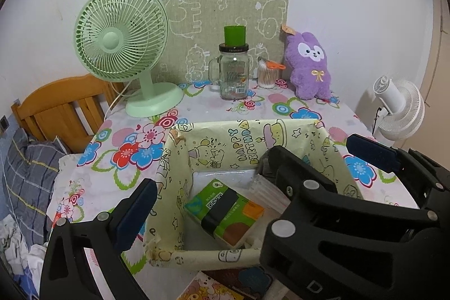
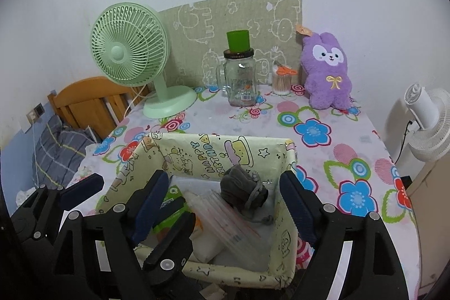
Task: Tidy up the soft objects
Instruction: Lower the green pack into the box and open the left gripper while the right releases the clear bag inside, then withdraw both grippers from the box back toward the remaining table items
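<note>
we see the yellow fabric basket (image 2: 242, 148) in the lower middle of both frames, standing on the flowered tablecloth (image 2: 351, 137). in the right wrist view our right gripper (image 2: 225, 204) hangs over the basket with its jaws wide apart, one finger at the lower left centre and one at the lower right, nothing between them. our left gripper (image 1: 250, 167) shows in the left wrist view with its jaws also spread apart and empty, one dark pad at the lower left and one at the right edge of the frame.

inside the basket lie a grey drawstring pouch (image 2: 242, 187) near the far right corner, a clear plastic packet (image 2: 222, 221) in the middle and a green tissue pack (image 1: 225, 212) toward the left. the purple plush toy (image 2: 327, 72) sits upright at the upper right of the frame, at the back of the table, well apart from the basket.

a green desk fan (image 2: 129, 52) stands at the upper left, a glass jar (image 2: 242, 80) with a green cup (image 2: 238, 40) on its lid in the middle, and a cotton swab tub (image 2: 281, 83) just beside the plush.
</note>
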